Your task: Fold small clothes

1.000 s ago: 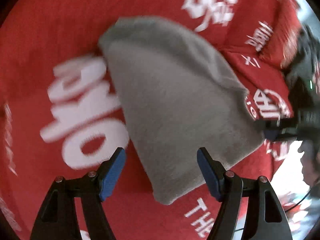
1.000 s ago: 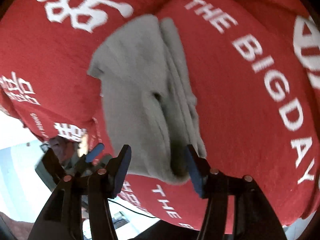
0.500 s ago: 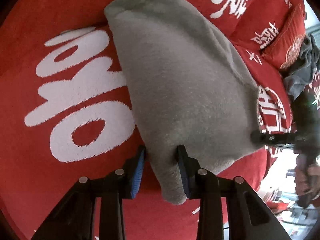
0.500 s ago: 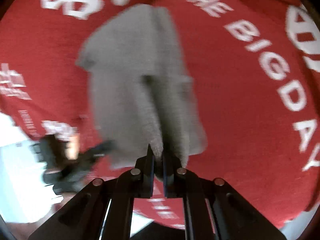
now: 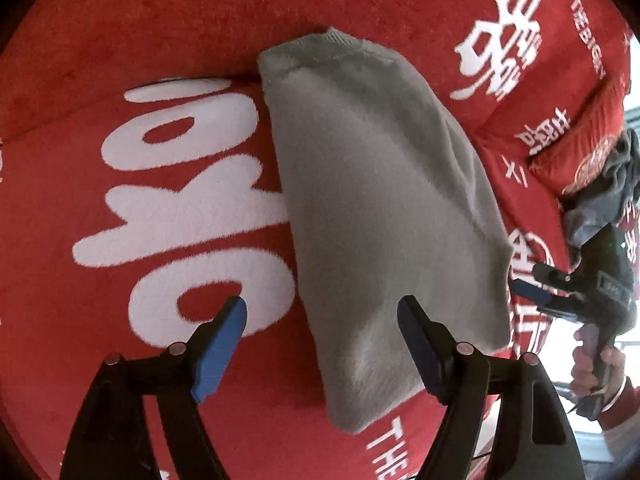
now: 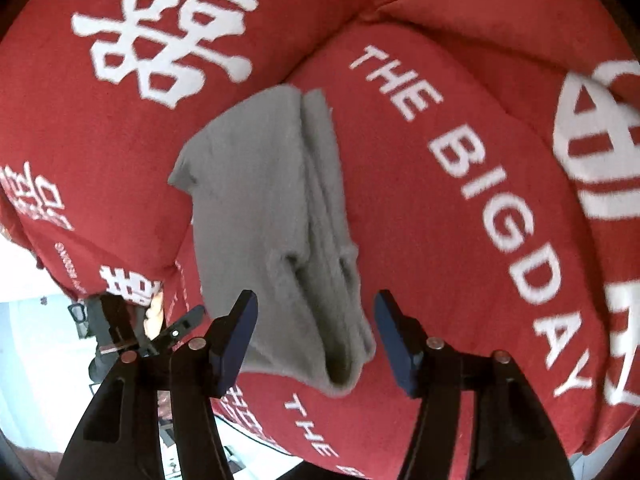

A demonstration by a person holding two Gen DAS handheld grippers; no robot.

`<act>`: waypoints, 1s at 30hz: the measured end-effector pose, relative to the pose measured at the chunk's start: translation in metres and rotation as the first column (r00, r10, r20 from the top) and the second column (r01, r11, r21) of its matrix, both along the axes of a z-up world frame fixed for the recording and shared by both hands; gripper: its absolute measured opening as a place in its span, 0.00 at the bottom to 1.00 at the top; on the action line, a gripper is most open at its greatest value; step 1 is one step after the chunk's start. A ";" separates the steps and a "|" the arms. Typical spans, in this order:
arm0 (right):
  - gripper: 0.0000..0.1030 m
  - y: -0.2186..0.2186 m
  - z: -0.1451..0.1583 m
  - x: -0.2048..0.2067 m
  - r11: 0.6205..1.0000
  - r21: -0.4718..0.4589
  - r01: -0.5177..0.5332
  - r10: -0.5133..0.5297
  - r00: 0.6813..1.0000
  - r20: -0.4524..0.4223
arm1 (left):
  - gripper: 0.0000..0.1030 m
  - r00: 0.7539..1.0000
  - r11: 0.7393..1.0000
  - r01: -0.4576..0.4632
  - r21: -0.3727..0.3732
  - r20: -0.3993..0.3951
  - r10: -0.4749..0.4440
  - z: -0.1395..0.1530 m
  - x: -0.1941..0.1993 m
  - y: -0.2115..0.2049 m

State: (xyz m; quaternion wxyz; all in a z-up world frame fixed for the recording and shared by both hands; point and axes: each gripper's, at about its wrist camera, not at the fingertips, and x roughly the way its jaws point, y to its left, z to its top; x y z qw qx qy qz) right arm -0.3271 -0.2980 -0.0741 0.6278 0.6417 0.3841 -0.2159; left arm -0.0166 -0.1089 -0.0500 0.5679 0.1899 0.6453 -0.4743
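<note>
A small grey garment [image 5: 384,216] lies folded on a red cushion with white lettering [image 5: 120,200]. My left gripper [image 5: 322,320] is open, its jaws astride the garment's near left edge, holding nothing. In the right wrist view the same grey garment [image 6: 272,216] shows stacked folded layers along its right side. My right gripper [image 6: 316,316] is open over the garment's near end, empty. The right gripper also shows in the left wrist view [image 5: 576,292], held by a hand at the garment's right edge.
A red backrest cushion with white characters [image 6: 168,32] rises behind the seat. A dark grey cloth [image 5: 608,184] lies on the cushions at the far right. The cushion's edge drops to a pale floor [image 6: 36,340] at the lower left of the right wrist view.
Both grippers were shut on the garment's edges half a second ago and have opened and let go. The garment now lies flat on the cushion.
</note>
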 end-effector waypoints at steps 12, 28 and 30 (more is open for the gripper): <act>0.63 -0.027 -0.020 0.022 1.000 0.013 -0.026 0.027 1.000 -0.013 | 0.76 0.998 0.997 -0.064 0.039 0.004 0.064 -0.014 0.009 -0.024; 0.66 -0.034 -0.021 0.021 0.999 0.012 -0.032 0.032 0.999 -0.016 | 0.76 0.998 0.998 -0.057 0.040 0.041 0.056 -0.011 0.006 -0.031; 0.66 -0.034 -0.022 0.021 0.999 0.014 -0.032 0.032 0.999 -0.016 | 0.78 0.997 0.998 -0.054 0.042 0.049 0.052 -0.010 0.006 -0.032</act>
